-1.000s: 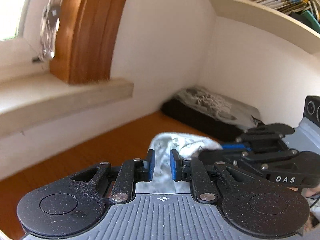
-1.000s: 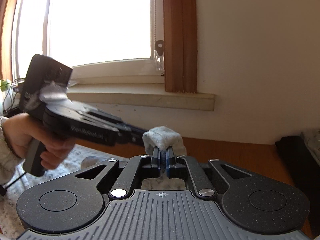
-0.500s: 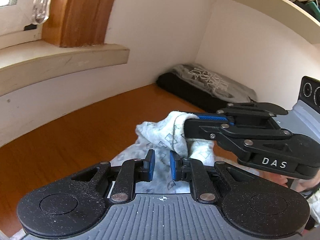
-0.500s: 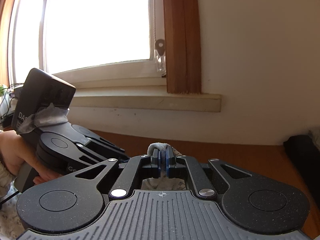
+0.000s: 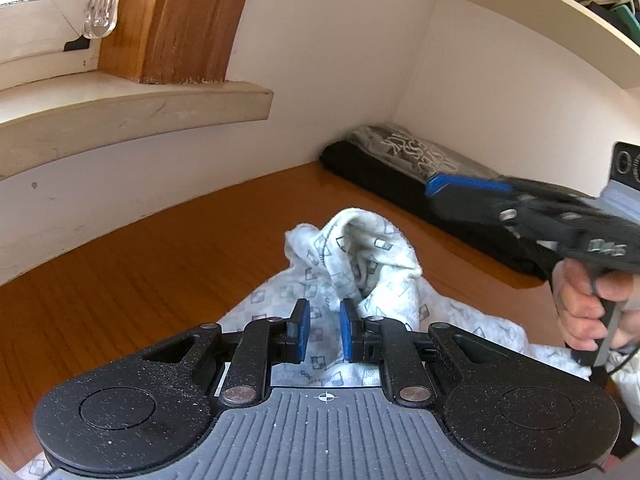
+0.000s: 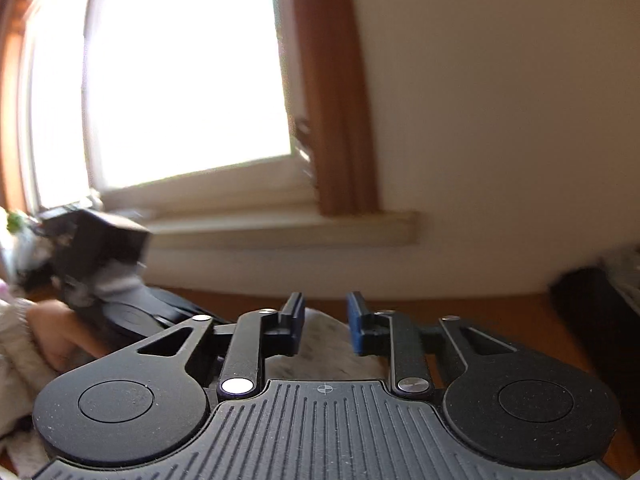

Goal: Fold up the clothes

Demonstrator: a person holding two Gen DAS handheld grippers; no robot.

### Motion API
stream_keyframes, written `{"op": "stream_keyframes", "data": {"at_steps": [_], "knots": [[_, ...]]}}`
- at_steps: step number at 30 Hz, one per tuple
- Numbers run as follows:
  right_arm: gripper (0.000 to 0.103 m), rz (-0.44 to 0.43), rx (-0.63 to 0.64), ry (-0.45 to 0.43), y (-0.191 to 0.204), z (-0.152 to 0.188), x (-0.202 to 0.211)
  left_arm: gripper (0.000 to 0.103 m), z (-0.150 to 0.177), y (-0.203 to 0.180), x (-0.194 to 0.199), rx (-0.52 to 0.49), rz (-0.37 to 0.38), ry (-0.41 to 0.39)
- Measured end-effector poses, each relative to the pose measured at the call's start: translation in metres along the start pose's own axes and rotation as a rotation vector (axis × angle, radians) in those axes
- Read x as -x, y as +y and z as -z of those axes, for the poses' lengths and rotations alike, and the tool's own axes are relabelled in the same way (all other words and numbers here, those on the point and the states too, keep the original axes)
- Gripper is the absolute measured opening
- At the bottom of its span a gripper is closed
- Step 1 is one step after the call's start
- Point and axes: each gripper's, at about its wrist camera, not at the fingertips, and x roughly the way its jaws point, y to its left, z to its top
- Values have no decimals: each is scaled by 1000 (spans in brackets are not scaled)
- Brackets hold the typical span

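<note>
1. Left wrist view: white patterned garment bunched on the wooden tabletop, peak just ahead of the left gripper
2. Left jaws slightly apart, cloth seen in the gap; grip: cannot tell
3. Right gripper jaws opening, pads clear of the cloth below
4. Folded dark clothes against the wall

A white garment printed with small grey squares lies mid-frame on the orange-brown wooden table. At right, a black folded cloth carries a grey, white-lettered one. Gripper pads are blue.
</note>
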Motion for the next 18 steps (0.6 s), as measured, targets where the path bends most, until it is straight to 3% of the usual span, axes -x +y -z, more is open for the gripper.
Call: {"op": "stream_keyframes", "data": {"at_steps": [3, 8, 14, 18], "knots": [[19, 40, 41, 101, 2, 6, -20, 16, 0, 0, 0, -4, 1, 2], [19, 22, 119, 152, 18, 6, -47, 16, 1, 0, -1, -10, 3, 5], [20, -5, 126, 181, 20, 6, -66, 16, -3, 34, 46, 123, -48, -166], [20, -30, 97, 211, 15, 6, -77, 16, -6, 28, 61, 107, -32, -223]]}}
